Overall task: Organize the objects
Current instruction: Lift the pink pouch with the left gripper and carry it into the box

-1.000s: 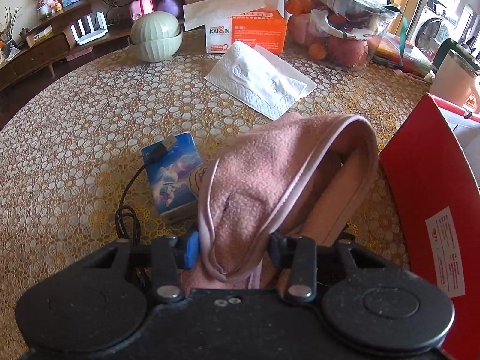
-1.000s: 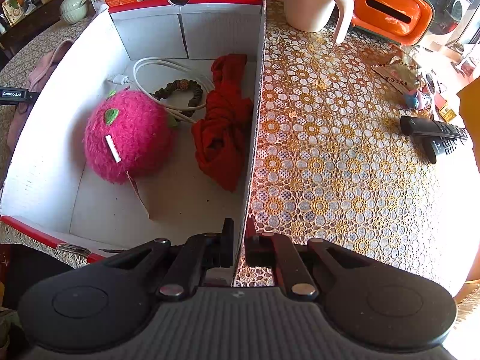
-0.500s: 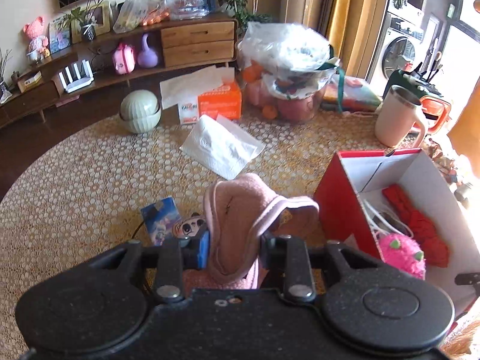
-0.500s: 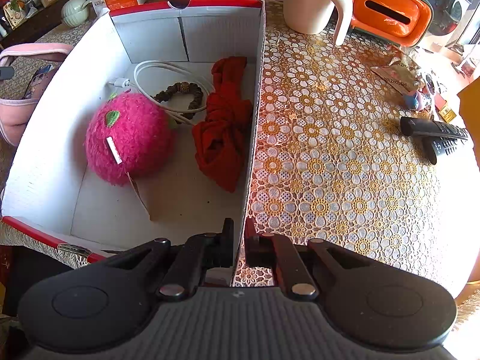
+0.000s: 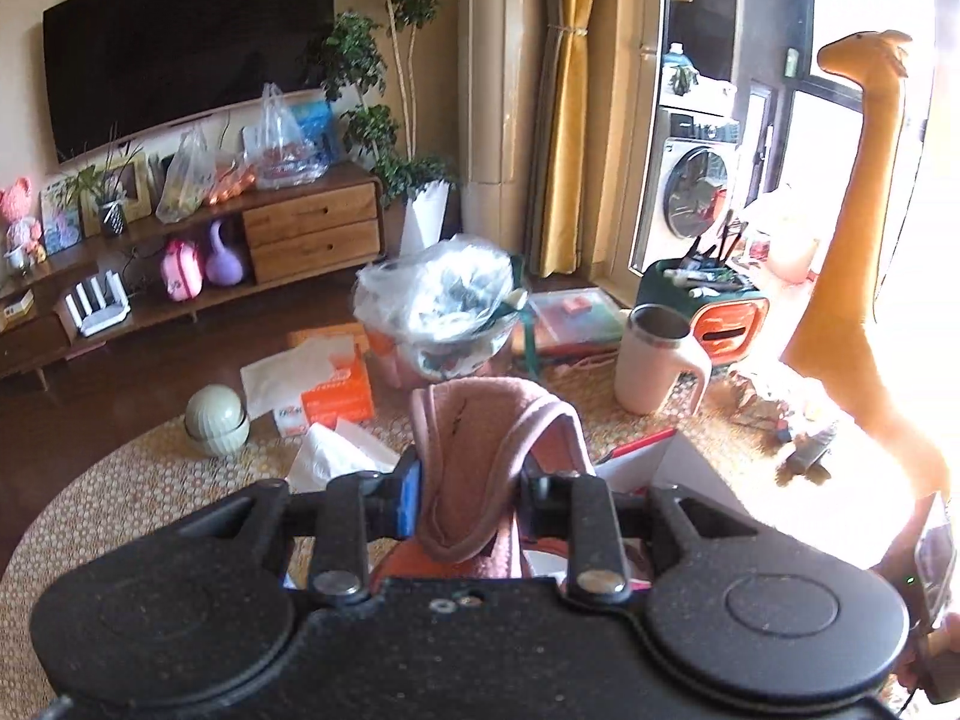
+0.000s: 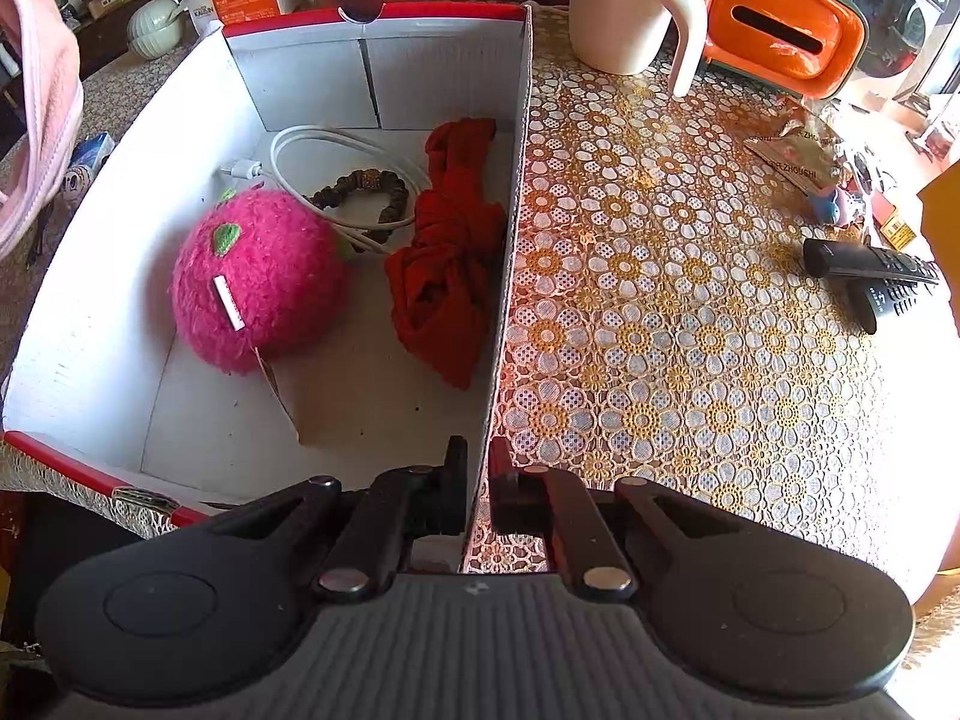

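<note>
Left wrist view: the left gripper (image 5: 471, 495) pinches the pink cloth (image 5: 480, 450), held up above the table (image 5: 120, 480). Right wrist view: the right gripper (image 6: 477, 480) clamps the box (image 6: 150, 138) wall — pink cloth (image 6: 42, 90) probably hanging at the upper left, outside the box.

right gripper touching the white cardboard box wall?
Touching. Right wrist view: right gripper fingers pinch the white cardboard box's right wall, no gap.

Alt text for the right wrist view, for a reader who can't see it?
The right hand-held gripper pinches the side wall of an open box holding a pink plush ball, red cloth and white cable; the floral tablecloth lies beside it.
</note>
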The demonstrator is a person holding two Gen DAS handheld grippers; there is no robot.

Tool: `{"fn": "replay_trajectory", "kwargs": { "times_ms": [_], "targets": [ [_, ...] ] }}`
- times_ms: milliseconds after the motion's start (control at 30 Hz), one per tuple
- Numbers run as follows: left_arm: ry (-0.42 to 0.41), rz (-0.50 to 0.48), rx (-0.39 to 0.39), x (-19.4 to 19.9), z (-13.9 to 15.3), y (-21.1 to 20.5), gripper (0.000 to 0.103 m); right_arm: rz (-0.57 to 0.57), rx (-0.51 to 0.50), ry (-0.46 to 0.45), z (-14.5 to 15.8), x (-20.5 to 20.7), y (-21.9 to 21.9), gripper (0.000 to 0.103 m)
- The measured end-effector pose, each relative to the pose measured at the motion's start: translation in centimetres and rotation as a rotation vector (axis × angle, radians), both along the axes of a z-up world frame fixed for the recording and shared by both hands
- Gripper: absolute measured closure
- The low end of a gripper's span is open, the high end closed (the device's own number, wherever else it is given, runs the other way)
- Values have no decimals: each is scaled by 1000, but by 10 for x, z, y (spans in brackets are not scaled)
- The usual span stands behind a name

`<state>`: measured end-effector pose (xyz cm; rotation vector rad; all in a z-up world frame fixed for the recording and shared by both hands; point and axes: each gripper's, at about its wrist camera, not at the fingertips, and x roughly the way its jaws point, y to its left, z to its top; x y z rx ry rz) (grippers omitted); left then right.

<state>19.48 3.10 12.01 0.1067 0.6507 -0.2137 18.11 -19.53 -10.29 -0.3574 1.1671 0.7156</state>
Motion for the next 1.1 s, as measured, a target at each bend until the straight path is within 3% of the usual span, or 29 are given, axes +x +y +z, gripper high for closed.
{"fn": "replay_trajectory", "kwargs": {
  "times_ms": [200,600,900,1100],
  "targets": [
    [-27,-122,10,-1,10,-53,75,1,4,0,0,1,0,97],
    [46,-292,5,14,-37,-142,75,4,18,4,-1,2,-1,97],
    [85,-231,115,51,-90,-167,75,13,40,16,-2,4,-5,96],
    [164,-170,196,78,-134,-161,75,18,46,18,-3,5,-7,95]
  ]
}}
